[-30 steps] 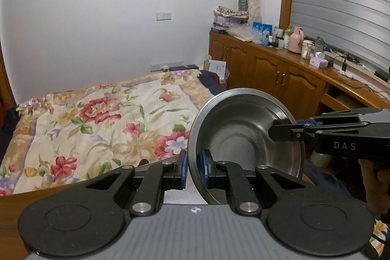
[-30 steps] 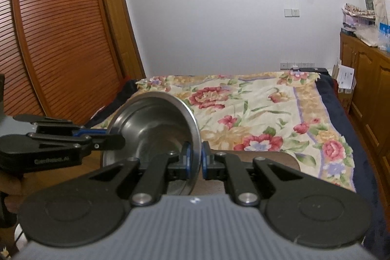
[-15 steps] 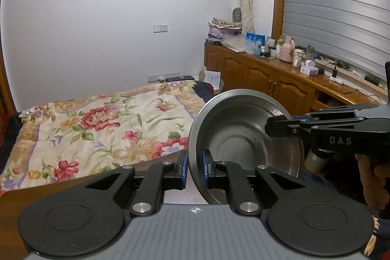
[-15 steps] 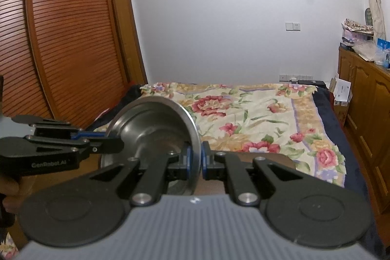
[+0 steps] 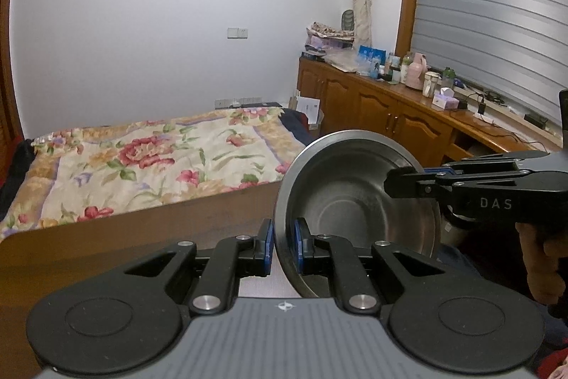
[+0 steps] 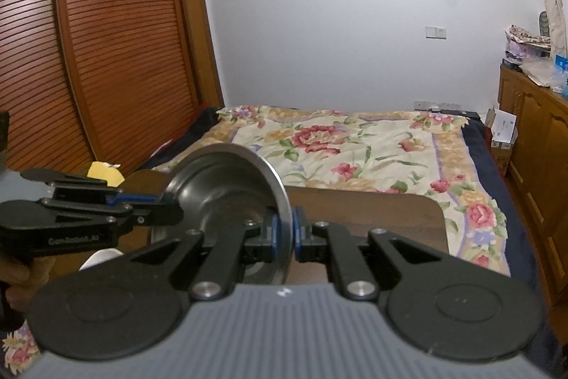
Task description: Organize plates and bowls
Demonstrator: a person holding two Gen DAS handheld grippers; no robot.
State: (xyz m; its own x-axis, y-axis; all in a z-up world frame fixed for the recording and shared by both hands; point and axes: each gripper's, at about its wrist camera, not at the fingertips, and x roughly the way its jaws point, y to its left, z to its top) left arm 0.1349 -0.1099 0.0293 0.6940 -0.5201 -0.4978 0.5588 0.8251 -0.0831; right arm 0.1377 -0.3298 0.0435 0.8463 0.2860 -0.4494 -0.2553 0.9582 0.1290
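A stainless steel bowl (image 5: 355,201) hangs tilted on its side in the air, held at two opposite points of its rim. My left gripper (image 5: 284,244) is shut on the near-left rim, its blue pads pinching the edge. The right gripper (image 5: 401,182) reaches in from the right and clamps the far rim. In the right wrist view the same bowl (image 6: 227,190) shows its outer side. There the right gripper (image 6: 285,235) is shut on its rim, and the left gripper (image 6: 170,212) holds the other side from the left.
A bed with a floral quilt (image 5: 149,158) and wooden footboard (image 5: 142,229) lies ahead. A wooden sideboard (image 5: 408,116) with bottles runs along the right wall, slatted wardrobe doors (image 6: 88,52) along the left. A dark wooden tabletop (image 6: 390,215) sits below the bowl. A hand (image 5: 539,258) holds the right gripper.
Both grippers have risen together with the bowl still held between them; the bed and footboard sit lower in both views and more wall shows above.
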